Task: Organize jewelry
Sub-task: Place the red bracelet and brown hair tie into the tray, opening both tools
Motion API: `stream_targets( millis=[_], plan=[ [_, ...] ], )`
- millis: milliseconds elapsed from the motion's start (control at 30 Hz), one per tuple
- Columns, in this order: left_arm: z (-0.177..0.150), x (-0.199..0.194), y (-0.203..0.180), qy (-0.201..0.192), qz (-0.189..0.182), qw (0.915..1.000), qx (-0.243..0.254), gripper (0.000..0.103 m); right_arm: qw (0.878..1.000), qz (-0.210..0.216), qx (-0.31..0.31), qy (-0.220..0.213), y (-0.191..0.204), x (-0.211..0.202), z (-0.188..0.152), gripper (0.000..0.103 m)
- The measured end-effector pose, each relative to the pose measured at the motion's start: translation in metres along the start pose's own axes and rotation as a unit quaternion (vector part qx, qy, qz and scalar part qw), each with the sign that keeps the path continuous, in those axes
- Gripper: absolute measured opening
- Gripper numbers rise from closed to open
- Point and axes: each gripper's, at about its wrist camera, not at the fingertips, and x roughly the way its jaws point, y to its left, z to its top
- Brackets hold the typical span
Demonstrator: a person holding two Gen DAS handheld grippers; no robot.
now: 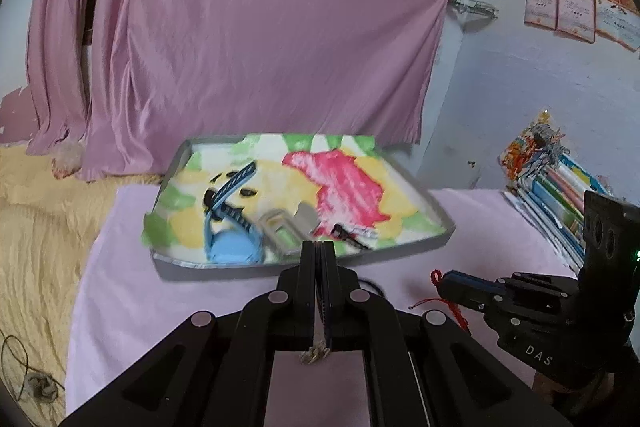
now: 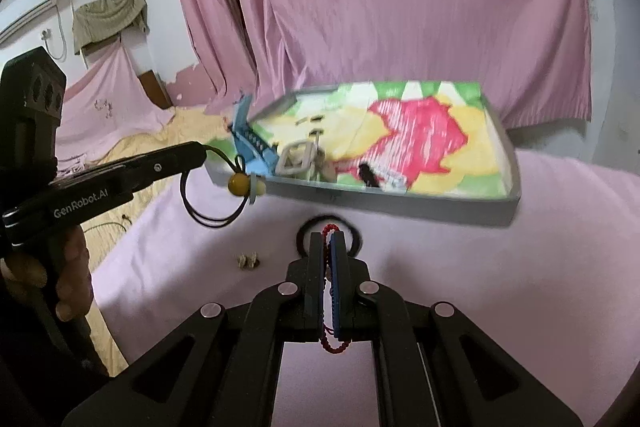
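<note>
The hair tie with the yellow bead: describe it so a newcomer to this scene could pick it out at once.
Start at the shallow tray with the colourful lining on the pink sheet. By its left end, the left gripper is shut on a black elastic loop, the hair tie. It alone hangs in the air and carries yellow beads; the red beaded string is in the right gripper.

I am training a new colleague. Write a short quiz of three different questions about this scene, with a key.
1. True or false: the left hand-held gripper holds a black hair tie with yellow beads.
2. What does the right hand-held gripper grip? A) red beaded cord B) blue comb C) white clip
3. Fill in: the tray stands on a ____ cloth.

Key: 1 true; 2 A; 3 pink.
</note>
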Motion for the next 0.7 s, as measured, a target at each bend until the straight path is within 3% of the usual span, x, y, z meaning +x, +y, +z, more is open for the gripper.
stream_targets(
  millis=[367, 700],
  plan=[
    [0.022, 0.036, -0.026, -0.026, -0.019, 0.9995, -0.008, 0.003, 0.999, -0.023, -0.004, -0.038, -0.033, 0.004, 0.045, 0.003],
    [0.024, 0.089, -0.033, 0.005, -0.019, 0.9996, -0.018, 0.003, 0.999, -0.030, 0.013, -0.014, -0.069, 0.052, 0.065, 0.003]
  ],
)
